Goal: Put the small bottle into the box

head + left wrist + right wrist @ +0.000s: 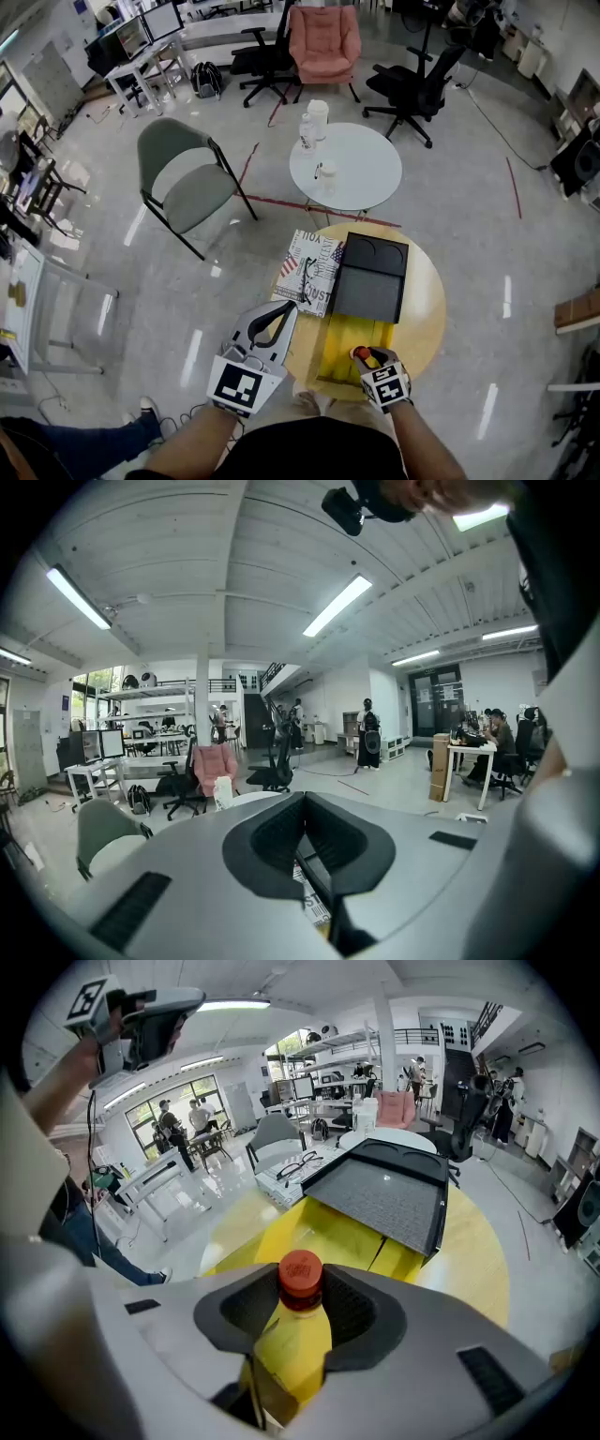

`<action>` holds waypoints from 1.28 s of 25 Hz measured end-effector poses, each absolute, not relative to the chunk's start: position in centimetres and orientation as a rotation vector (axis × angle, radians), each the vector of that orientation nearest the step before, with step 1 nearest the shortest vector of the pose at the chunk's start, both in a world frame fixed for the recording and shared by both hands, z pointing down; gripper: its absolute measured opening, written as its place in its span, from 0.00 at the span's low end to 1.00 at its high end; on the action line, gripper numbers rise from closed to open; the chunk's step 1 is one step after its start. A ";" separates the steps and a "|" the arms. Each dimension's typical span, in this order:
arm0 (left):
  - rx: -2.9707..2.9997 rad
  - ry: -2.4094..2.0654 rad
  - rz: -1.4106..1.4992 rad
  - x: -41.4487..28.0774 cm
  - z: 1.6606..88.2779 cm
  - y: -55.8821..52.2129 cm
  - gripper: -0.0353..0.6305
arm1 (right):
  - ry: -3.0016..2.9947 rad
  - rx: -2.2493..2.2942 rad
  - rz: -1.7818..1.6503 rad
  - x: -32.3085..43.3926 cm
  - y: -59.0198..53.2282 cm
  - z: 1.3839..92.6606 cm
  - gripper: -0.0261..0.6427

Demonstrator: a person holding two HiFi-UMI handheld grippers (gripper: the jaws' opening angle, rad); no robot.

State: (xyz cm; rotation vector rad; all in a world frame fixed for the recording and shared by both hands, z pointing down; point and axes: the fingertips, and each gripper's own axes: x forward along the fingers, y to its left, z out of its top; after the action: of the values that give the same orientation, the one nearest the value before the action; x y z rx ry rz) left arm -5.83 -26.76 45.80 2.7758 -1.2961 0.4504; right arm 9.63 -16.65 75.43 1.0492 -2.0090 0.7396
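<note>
**Lowering the small bottle into the box**

Gripping the small bottle (289, 1335) in the right gripper (302, 1288), fingers closed on the neck just below the red cap, cap pointing toward the far end of the box (323, 1237). Hovering over the near end of the box's yellow inside, seen from the head view at the right gripper (364, 357).

Carry forward a little, toward the middle of the box, to clear the near wall. Stop short of the black lid (372, 275) folded back at the far end of the box. Lower slowly, keeping the grip firm until feeling the bottle settle on the box floor, and only then ease the fingers apart. Draw back along the same line to avoid knocking the bottle over.

Leave the left gripper (284, 309) where raised, up and to the left of the box, fingers pressed together on nothing. Probably no need to brace the box, judging by its flat seat on the surface (427, 314).

Hard to make out:
- Cannot see the bottle's base, hidden among the fingers in both views, so no reading of the gap above the box floor.
- Cannot judge the box's depth.
- Cannot see the box's near wall in the head view, covered by the right gripper.
- Seeing almost nothing of the box in the left gripper view, mostly room and ceiling.
</note>
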 end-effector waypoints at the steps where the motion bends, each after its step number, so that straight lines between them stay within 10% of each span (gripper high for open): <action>1: 2.779 -1.296 0.448 -5.7 45.7 -26.8 0.08 | -2.010 1.042 0.742 9.6 -16.5 75.5 0.28; 12: 2.797 -1.273 0.374 -4.7 44.5 -26.5 0.08 | -2.123 1.068 0.725 9.8 -16.2 71.9 0.28; 16: 2.811 -1.251 0.351 -4.1 43.9 -26.0 0.08 | -2.196 1.176 0.655 10.6 -16.6 68.2 0.06; 32: 2.838 -1.219 0.304 -3.3 42.4 -24.2 0.08 | -2.352 1.427 0.484 11.7 -16.9 55.7 0.06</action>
State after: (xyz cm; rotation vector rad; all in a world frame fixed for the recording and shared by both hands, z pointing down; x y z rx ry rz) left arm -3.34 -24.22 42.44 2.8378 -1.2188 0.3043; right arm 11.74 -16.86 55.66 1.4266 -2.3518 0.4845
